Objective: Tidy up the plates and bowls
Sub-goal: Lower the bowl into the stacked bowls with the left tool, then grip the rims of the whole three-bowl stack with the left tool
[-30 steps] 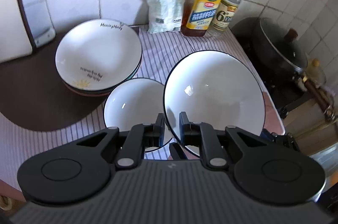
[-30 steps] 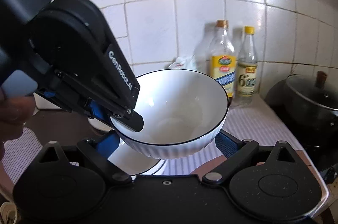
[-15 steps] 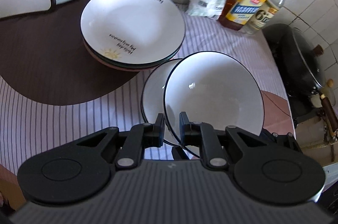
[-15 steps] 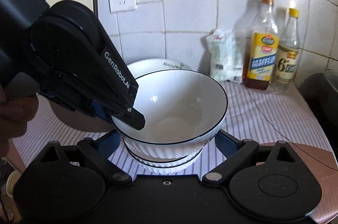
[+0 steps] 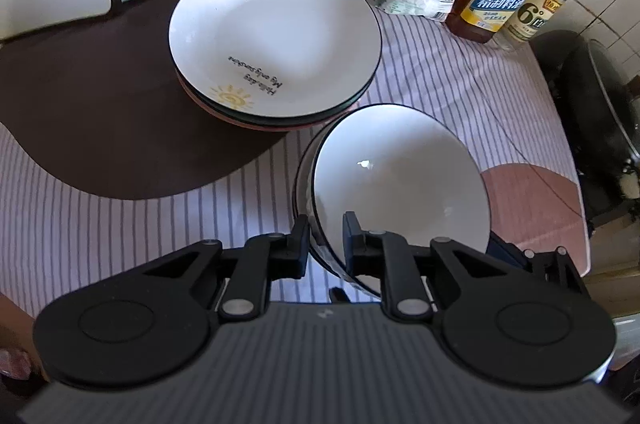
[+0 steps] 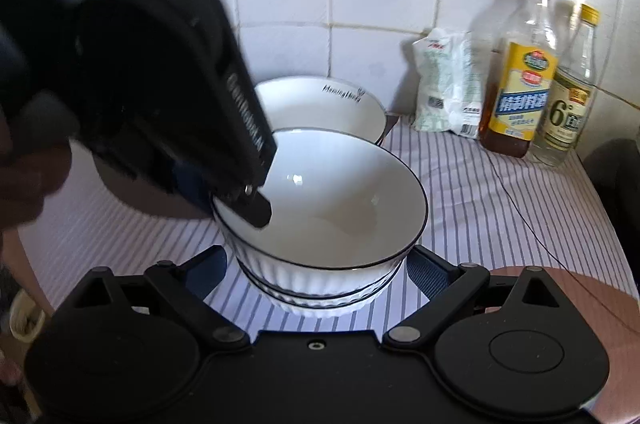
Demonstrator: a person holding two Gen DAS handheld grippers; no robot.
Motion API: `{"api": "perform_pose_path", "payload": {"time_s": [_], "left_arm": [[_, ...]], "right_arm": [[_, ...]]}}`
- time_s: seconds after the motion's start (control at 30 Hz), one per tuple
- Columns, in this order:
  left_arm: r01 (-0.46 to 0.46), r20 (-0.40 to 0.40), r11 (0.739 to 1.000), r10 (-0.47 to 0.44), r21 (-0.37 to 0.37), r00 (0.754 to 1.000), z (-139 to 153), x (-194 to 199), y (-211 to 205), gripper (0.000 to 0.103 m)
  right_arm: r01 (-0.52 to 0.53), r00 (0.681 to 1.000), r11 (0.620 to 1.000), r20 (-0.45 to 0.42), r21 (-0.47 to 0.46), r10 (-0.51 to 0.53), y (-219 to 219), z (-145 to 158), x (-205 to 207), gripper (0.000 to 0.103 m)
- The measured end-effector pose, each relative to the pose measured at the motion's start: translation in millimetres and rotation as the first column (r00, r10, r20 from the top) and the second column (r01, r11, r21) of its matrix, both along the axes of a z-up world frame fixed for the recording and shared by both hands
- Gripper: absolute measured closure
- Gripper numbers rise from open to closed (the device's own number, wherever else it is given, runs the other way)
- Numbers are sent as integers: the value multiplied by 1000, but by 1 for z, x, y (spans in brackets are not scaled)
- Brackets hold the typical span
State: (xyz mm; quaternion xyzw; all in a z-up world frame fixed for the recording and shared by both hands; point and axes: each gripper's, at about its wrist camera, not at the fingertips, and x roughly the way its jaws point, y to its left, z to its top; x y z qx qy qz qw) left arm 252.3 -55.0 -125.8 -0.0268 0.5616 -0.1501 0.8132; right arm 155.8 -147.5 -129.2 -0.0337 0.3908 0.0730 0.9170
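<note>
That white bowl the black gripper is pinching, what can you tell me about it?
The held bowl is glossy white, ceramic by its look, with a thin black rim line and a ribbed outer wall. It is empty and slightly tilted, sitting nested in a matching bowl on the striped cloth. The left gripper pinches its near rim, one finger inside, one outside. The plate stack stands just behind.

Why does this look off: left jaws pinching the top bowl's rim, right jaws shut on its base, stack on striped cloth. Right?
One error: the right gripper is open, its fingers either side of the bowl without touching, as the right wrist view shows. The left gripper does pinch the rim, and the stack sits on the striped cloth.
</note>
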Motion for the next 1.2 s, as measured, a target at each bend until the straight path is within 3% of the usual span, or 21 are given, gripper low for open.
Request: {"api": "perform_pose_path", "payload": {"time_s": [0.07,0.13,0.2,0.47,0.63,0.9,1.13,1.2], "left_arm": [[15,31,998,-17,58,999,0,-1,-6,84],[20,35,998,-22,66,999,0,-1,-9,84],[13,43,997,-16,81,999,-2,-2,-11,84],[51,40,997,-53,63,998,0,-1,-5,84],[76,49,997,-76,3,996,12,-2,8,87],[86,77,995,-81,-57,994,5,-2,20,88],[70,48,990,-65,-122,997,0,2,30,86],[75,57,987,-68,-141,996,3,0,33,80]], "right_arm": [[-19,1000,992,12,-123,21,11,-3,1,4],[-62,997,974,39,-218,73,23,-5,-2,4],[-111,992,967,37,-231,122,30,-5,-3,4],[-57,995,982,71,-182,71,28,-2,-9,4],[35,993,999,110,-38,-31,0,3,-25,4],[148,977,979,135,142,-167,-32,-5,-48,4],[150,975,977,140,151,-171,-31,-10,-51,4],[136,981,983,120,123,-151,-27,-14,-50,4]]}}
